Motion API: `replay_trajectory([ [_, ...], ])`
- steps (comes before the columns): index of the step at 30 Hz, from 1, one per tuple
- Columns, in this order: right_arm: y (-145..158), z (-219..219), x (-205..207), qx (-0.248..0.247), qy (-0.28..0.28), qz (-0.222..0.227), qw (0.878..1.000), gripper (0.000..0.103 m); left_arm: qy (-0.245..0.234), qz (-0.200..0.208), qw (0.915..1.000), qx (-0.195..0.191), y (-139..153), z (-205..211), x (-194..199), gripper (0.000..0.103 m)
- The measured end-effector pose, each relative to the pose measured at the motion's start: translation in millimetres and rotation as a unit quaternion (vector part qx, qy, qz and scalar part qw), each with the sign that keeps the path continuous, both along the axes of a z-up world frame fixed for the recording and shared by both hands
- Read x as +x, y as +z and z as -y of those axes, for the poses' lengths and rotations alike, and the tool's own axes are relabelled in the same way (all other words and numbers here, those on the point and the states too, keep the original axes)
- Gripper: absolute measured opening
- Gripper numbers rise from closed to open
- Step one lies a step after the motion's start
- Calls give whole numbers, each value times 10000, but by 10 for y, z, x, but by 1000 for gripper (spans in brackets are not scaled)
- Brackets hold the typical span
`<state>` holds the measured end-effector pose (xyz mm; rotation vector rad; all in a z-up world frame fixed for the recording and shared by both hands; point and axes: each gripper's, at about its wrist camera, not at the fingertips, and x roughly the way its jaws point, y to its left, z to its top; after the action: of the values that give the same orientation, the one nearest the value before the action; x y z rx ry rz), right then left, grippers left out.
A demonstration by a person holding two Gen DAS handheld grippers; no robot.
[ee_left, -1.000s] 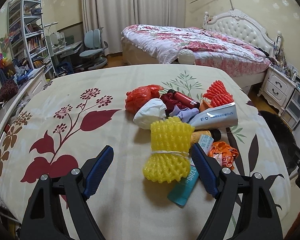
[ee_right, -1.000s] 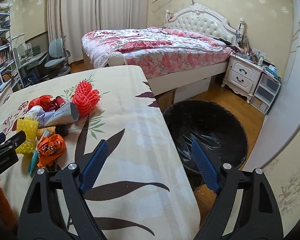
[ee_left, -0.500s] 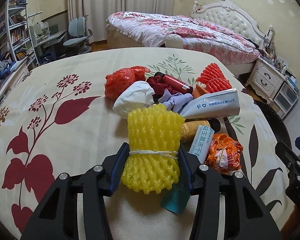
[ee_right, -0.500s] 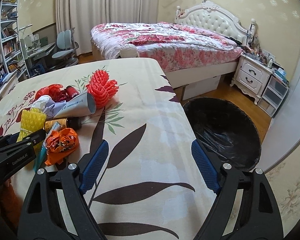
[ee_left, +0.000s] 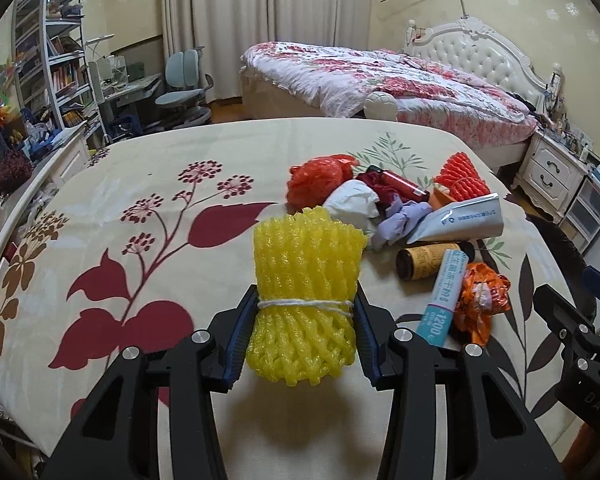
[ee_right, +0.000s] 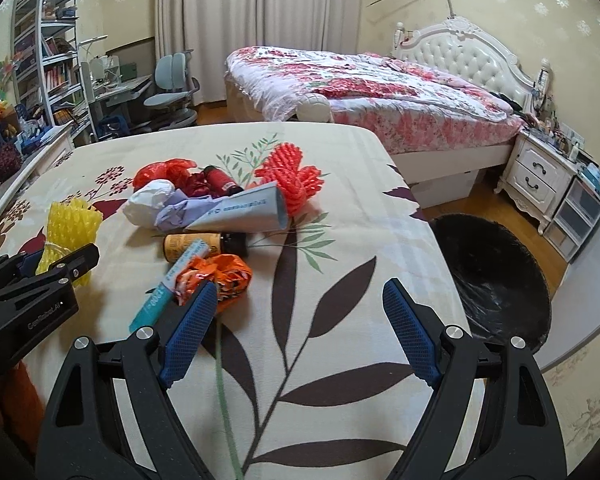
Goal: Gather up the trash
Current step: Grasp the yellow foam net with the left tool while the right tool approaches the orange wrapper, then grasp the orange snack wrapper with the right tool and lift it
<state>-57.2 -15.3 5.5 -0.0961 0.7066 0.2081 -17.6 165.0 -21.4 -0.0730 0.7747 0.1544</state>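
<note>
My left gripper (ee_left: 302,326) is shut on a yellow foam net bundle (ee_left: 306,280) tied with white string, held just above the flowered cloth; it also shows in the right wrist view (ee_right: 70,232). A heap of trash lies beyond it: red bag (ee_left: 320,178), white wad (ee_left: 354,202), grey tube (ee_left: 464,220), brown bottle (ee_left: 428,260), blue tube (ee_left: 444,296), orange wrapper (ee_left: 482,300), red foam net (ee_left: 460,178). My right gripper (ee_right: 296,336) is open and empty above the cloth, its left finger close to the orange wrapper (ee_right: 220,276).
A black-lined bin (ee_right: 496,276) stands on the floor to the right of the table (ee_right: 340,360). Beyond are a bed (ee_right: 380,92), a nightstand (ee_right: 540,172), a desk chair (ee_right: 172,88) and bookshelves (ee_right: 40,60).
My left gripper closed on the yellow foam net and lifted it slightly. My right gripper swung left from the bin toward the trash heap.
</note>
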Motion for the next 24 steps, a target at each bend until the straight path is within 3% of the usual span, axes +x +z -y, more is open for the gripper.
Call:
replay_trajectory([
  [11, -212, -379, 139, 79, 480, -412, 9980, 66, 390, -64, 9992, -64, -84, -360, -58, 46],
  [13, -240, -402, 152, 61, 513, -469, 9976, 60, 383, -70, 9992, -84, -96, -370, -56, 46],
  [17, -303, -405, 177, 233, 665, -667, 9953, 36, 343, -88, 9993, -128, -123, -347, -33, 46],
  [24, -277, -288, 110, 349, 663, -667, 9950, 25, 260, -80, 9995, -148, -131, -282, -40, 46],
])
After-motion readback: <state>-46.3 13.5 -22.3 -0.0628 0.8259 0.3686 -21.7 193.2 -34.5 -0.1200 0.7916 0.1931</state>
